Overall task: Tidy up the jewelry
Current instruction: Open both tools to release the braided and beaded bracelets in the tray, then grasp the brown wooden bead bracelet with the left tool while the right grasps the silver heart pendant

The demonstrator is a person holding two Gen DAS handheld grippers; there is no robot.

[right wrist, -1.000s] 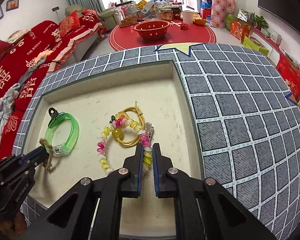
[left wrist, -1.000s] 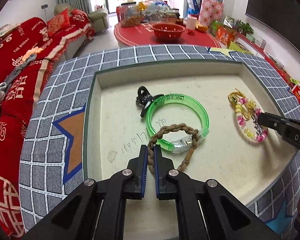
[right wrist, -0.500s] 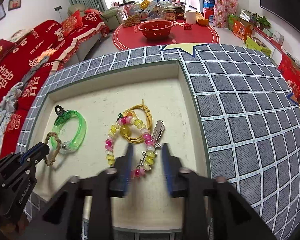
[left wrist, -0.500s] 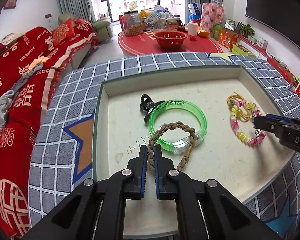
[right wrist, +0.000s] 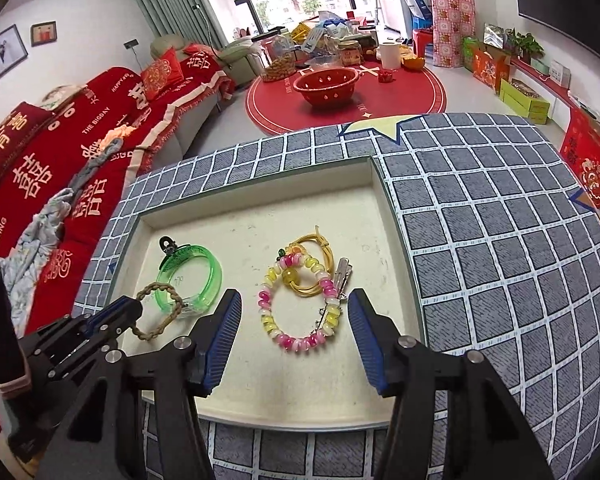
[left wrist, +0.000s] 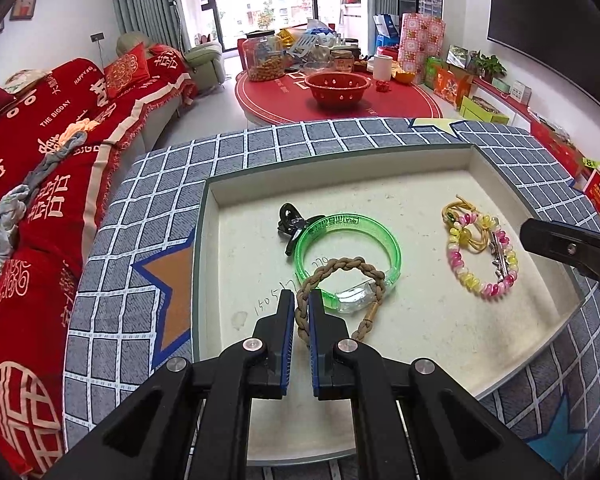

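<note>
A white tray (left wrist: 340, 196) (right wrist: 260, 396) holds the jewelry. My left gripper (left wrist: 301, 314) (right wrist: 134, 306) is shut on a brown braided bracelet (left wrist: 340, 268) (right wrist: 160, 308), which lies across a green plastic bangle (left wrist: 348, 224) (right wrist: 196, 276). A black hair clip (left wrist: 288, 220) (right wrist: 167, 243) touches the bangle's far side. A pink and yellow bead bracelet (left wrist: 480, 260) (right wrist: 296, 308) lies at the tray's right, with a yellow cord loop (right wrist: 320, 248) and a silver clip (right wrist: 338, 280). My right gripper (right wrist: 294, 336) is open, its jaws either side of the bead bracelet, empty.
The tray sits in a grey checked cushion surface (right wrist: 500, 260). A red sofa (left wrist: 40, 160) is to the left. A round red table (right wrist: 340, 92) with a red colander and jars stands beyond.
My right gripper has opened, let go of the bead bracelet and drawn back. My left gripper stays shut on the braided bracelet and has pulled back a little.
</note>
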